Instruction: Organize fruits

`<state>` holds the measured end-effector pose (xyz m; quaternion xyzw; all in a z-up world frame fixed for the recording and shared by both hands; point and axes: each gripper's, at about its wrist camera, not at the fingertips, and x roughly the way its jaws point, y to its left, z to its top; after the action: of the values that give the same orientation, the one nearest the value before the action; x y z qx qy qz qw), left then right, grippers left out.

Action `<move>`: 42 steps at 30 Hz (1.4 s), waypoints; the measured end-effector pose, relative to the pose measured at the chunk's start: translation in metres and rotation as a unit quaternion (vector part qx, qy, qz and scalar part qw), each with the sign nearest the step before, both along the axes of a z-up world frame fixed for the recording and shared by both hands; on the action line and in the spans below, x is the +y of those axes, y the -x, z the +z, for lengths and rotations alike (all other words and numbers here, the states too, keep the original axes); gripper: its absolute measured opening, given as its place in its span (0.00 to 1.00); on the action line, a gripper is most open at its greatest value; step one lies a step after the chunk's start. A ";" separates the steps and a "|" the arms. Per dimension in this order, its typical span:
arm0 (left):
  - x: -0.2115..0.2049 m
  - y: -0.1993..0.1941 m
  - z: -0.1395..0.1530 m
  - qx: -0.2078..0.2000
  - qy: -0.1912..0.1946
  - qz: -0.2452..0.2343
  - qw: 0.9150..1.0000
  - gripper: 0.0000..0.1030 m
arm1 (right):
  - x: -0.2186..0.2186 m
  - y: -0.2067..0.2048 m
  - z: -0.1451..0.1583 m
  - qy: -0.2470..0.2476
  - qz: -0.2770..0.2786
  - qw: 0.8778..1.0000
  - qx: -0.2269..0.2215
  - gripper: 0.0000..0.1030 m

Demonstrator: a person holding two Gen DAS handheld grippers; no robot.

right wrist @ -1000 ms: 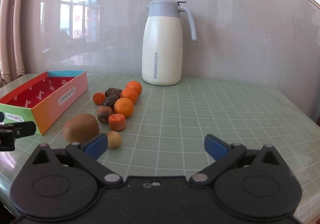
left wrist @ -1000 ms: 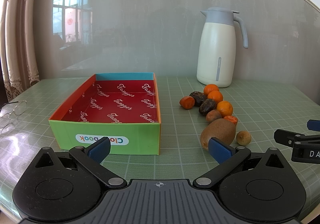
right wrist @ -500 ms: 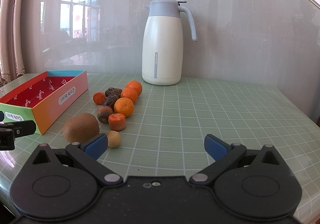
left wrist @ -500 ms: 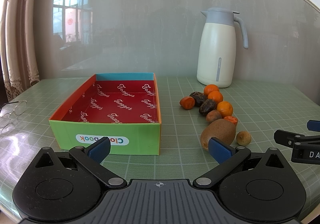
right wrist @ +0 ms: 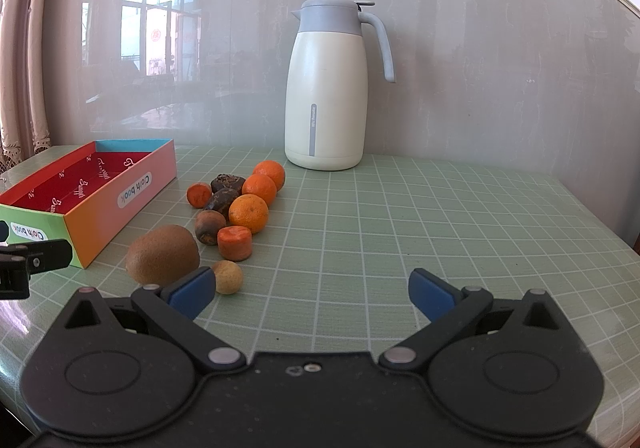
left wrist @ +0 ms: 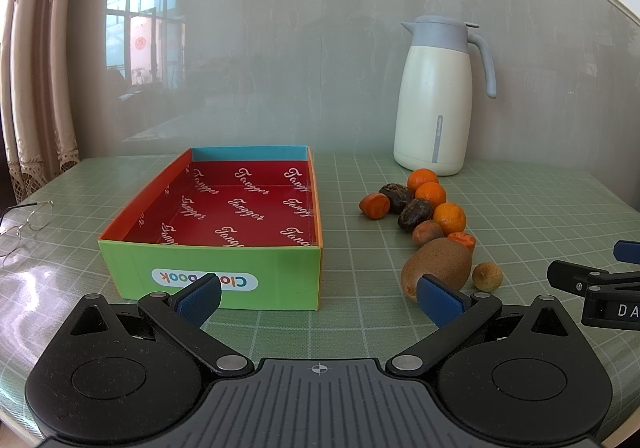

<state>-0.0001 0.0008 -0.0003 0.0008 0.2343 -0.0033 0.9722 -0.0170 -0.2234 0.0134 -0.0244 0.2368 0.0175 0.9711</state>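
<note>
A colourful paper box [left wrist: 160, 200] with a red inside stands empty on the green grid table; its pink side [right wrist: 132, 188] shows in the right wrist view. To its right lies a cluster of fruit: a brown kiwi [left wrist: 438, 264] [right wrist: 162, 254], three oranges [left wrist: 449, 217] [right wrist: 248, 213], dark dates [left wrist: 414, 213] [right wrist: 222, 198], orange carrot-like pieces [left wrist: 374, 205] [right wrist: 235, 243] and a small tan longan [left wrist: 486, 276] [right wrist: 228, 277]. My left gripper [left wrist: 318, 298] is open in front of the box. My right gripper [right wrist: 310, 290] is open, just right of the kiwi and longan.
A white thermos jug [left wrist: 434, 104] [right wrist: 326, 88] with a grey lid stands by the back wall behind the fruit. Wire-rimmed glasses [left wrist: 24, 220] lie at the table's left edge. A curtain [left wrist: 36, 88] hangs at the far left.
</note>
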 end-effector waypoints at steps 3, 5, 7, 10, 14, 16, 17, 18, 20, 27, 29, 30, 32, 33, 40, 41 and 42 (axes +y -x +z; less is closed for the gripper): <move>0.000 0.000 0.000 0.000 0.000 0.000 1.000 1.00 | 0.000 0.000 0.000 0.000 0.000 1.000 0.000 1.00; 0.000 0.000 0.000 0.000 0.000 0.000 1.000 1.00 | 0.000 0.000 0.000 0.000 0.000 1.000 0.000 1.00; 0.000 0.000 0.000 0.000 0.000 0.000 1.000 1.00 | 0.000 0.000 0.000 0.001 0.000 1.000 0.000 1.00; 0.000 0.000 0.000 0.000 0.000 0.000 1.000 1.00 | 0.000 0.000 0.000 0.000 0.000 1.000 0.000 1.00; 0.001 -0.001 0.001 0.000 0.001 0.000 1.000 1.00 | 0.000 0.000 0.000 0.000 0.000 1.000 0.000 1.00; 0.001 -0.001 0.001 0.001 0.002 -0.001 1.000 1.00 | 0.000 0.000 0.000 0.000 0.000 1.000 0.000 1.00; 0.001 -0.002 0.001 0.004 0.003 -0.002 1.000 1.00 | 0.000 0.000 0.000 0.000 0.000 1.000 0.000 1.00; 0.000 -0.004 0.002 0.007 0.005 -0.002 1.000 1.00 | -0.001 -0.001 0.000 -0.001 -0.001 1.000 0.000 1.00; -0.002 -0.007 0.004 0.012 0.013 -0.011 1.000 1.00 | -0.003 -0.001 0.001 -0.007 -0.003 1.000 -0.001 1.00; -0.034 -0.015 0.007 0.011 0.013 -0.061 0.998 1.00 | -0.038 -0.008 0.009 -0.049 -0.055 0.997 -0.010 1.00; -0.050 -0.018 0.005 0.017 0.005 -0.084 0.996 1.00 | -0.049 -0.010 0.010 -0.059 -0.071 0.996 -0.013 1.00; -0.059 -0.020 0.003 0.019 -0.002 -0.095 0.995 1.00 | -0.053 -0.010 0.010 -0.064 -0.076 0.995 -0.013 1.00; -0.072 -0.021 0.001 0.018 -0.010 -0.106 0.994 0.99 | -0.060 -0.010 0.010 -0.073 -0.084 0.994 -0.013 1.00; -0.076 -0.022 0.001 0.019 -0.013 -0.108 0.994 0.99 | -0.063 -0.009 0.009 -0.075 -0.087 0.993 -0.012 1.00; -0.074 -0.042 -0.002 0.030 -0.032 -0.077 0.996 0.92 | -0.074 -0.007 0.010 -0.078 -0.100 0.992 -0.014 1.00; -0.071 -0.046 -0.003 0.037 -0.029 -0.074 0.996 0.81 | -0.075 -0.008 0.010 -0.079 -0.101 0.992 -0.012 1.00; -0.068 -0.052 -0.004 0.048 -0.021 -0.074 0.996 0.75 | -0.076 -0.010 0.009 -0.080 -0.102 0.991 -0.010 1.00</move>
<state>0.0519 -0.0675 -0.0043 0.0384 0.2804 -0.0708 0.9565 -0.0070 -0.2992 0.0228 0.0778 0.2263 -0.0631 0.9689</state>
